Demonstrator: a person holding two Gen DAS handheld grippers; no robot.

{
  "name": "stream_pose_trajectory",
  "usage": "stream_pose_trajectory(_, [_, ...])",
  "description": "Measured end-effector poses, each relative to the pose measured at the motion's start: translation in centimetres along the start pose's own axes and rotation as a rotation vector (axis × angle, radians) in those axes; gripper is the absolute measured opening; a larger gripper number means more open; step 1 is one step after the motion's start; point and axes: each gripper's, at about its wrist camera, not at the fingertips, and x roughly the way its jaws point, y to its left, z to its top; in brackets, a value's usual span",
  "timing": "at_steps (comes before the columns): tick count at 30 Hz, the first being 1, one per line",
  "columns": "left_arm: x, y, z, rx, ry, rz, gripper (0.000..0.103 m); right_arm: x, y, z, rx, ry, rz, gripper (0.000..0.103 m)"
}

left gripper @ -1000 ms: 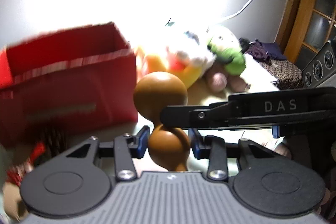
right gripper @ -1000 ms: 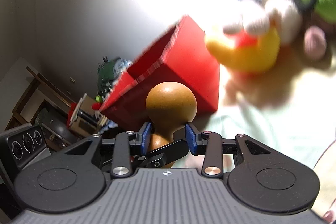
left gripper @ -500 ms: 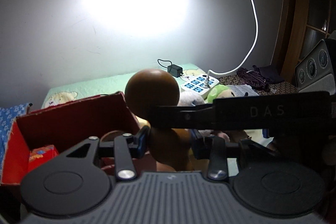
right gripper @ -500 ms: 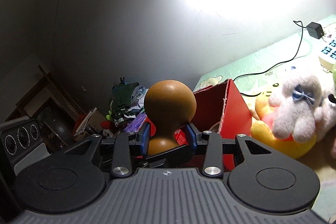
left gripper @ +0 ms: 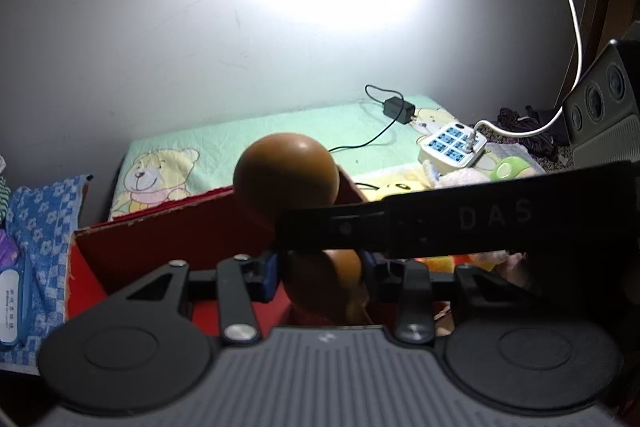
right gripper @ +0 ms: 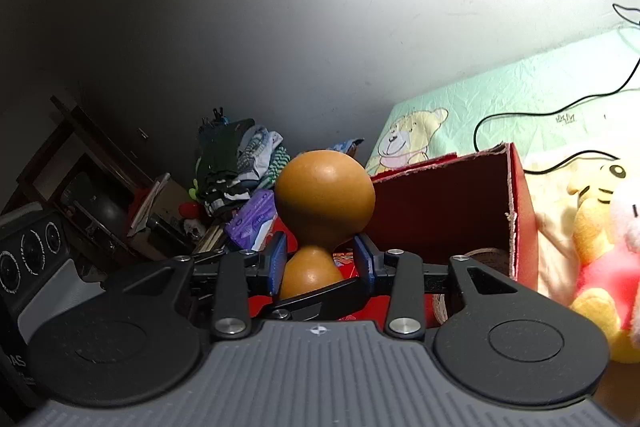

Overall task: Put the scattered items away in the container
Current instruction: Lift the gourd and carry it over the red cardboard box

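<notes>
Overhead, both claws clamp gourd (right gripper: 324, 187) above red box (right gripper: 448, 211); right claw (right gripper: 322, 263) blocks left claw (left gripper: 320, 277) view.

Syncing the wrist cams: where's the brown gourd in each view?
Left wrist: gourd centre frame, its waist between the left claw pads, the right claw's black finger crossing in front.
Right wrist: gourd centre, narrow waist pinched in the right claw.
Shared landmark: red box behind the gourd.

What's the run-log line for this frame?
left gripper: shut on gourd | right gripper: shut on gourd | gourd over red box | not released
</notes>
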Motion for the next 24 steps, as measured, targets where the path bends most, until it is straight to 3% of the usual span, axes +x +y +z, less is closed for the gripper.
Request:
stream_pose_trajectory(2, [1.3, 1.1, -0.2, 0.0, 0.047, -0.006, 0.039, 1.6, -0.4, 0.0, 0.027, 0.046, 0.027, 0.039])
stream_pose_trajectory(5, [3.6, 2.3, -0.7, 0.014, 0.105, 0.044, 0.038, 3.2, -0.3, -0.2, 0.028, 0.084, 0.015, 0.039])
stream_pose_trajectory(8, [5.5, 4.0, -1.0, -0.026, 0.16, 0.027, 0.038, 4.8, -1.3, -0.1, 0.059, 0.125, 0.0, 0.036])
stream_pose_trajectory(24, [10.3, 6.8, -2.1, 0.003, 0.397, 0.097, 0.04, 9.4, -2.0, 0.1, 0.123, 0.346, -0.073, 0.033])
